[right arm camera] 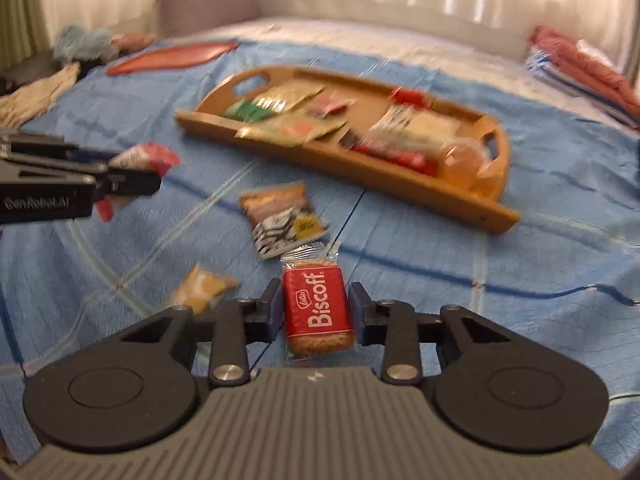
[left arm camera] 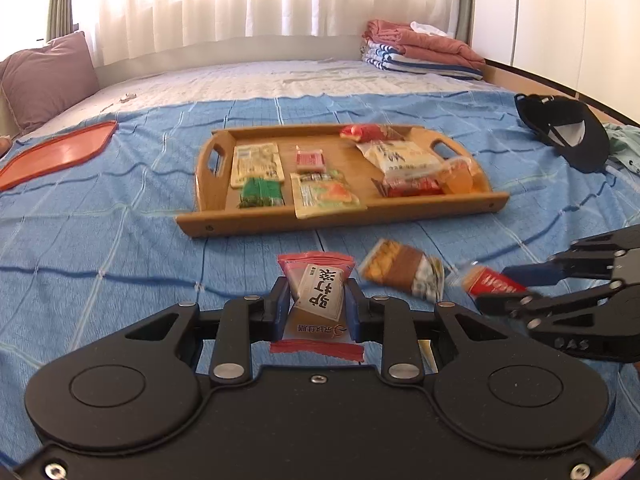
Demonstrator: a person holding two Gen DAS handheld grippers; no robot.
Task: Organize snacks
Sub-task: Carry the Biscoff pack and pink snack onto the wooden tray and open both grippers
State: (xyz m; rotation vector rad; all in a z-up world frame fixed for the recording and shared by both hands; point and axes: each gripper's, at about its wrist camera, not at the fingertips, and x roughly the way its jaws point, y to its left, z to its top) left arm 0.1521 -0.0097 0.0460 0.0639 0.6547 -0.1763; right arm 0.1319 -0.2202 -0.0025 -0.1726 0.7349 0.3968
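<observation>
The left gripper (left arm camera: 316,300) pinches a pink snack packet (left arm camera: 318,294); its crinkly wrapper could slip free. The right gripper (right arm camera: 316,308) stands narrow around the Biscoff biscuit (right arm camera: 316,306), pads apparently not pressing. Closing off-centre could nudge it toward the brown packet (right arm camera: 282,220) at 11 o'clock.

Two matte black grippers: left gripper (left arm camera: 318,300), right gripper (right arm camera: 314,308). Round discs moulded into each broad body, silver rivets at linkage pivots, blue pads (right arm camera: 274,309) lining short fingers. Ribbed grey panel on the right one, white lettering on both sides.
</observation>
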